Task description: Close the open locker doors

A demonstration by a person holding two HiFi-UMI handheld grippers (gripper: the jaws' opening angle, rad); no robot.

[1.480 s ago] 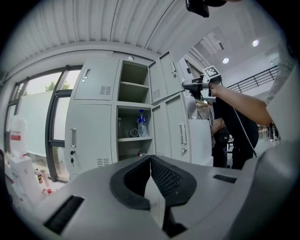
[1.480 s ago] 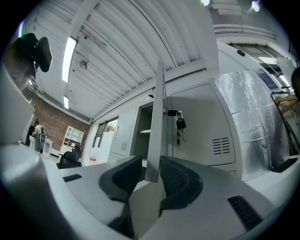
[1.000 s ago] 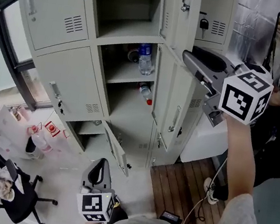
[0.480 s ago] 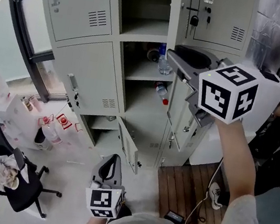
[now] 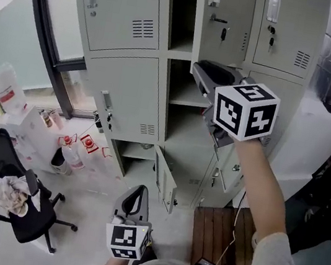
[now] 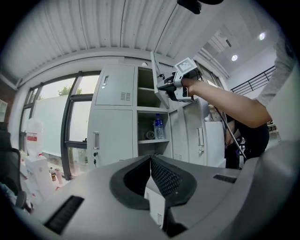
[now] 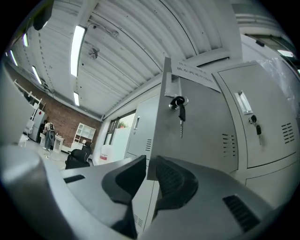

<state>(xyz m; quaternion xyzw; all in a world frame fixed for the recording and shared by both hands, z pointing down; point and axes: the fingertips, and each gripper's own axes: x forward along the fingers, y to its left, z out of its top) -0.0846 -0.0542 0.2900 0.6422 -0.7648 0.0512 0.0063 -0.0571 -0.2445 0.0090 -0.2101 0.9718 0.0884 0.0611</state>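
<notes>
Far left, the office chair [image 5: 23, 215] sits on the pale floor. Low in the middle, the left gripper [image 5: 136, 192] hangs with its jaws pressed together, nothing between them. Just right of it, the bottom locker door [image 5: 164, 185] stands ajar. Up right, the right gripper [image 5: 200, 69] is at the upper locker door [image 5: 224, 25], jaws closing with the door's free edge between them, a key [image 7: 180, 111] dangling in its lock.

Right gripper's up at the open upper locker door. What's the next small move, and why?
Likely finish the pinch. The right gripper has the edge of the upper door between its jaws, which are closing but don't look clamped yet. Gripped firmly, the door can then swing shut.
</notes>
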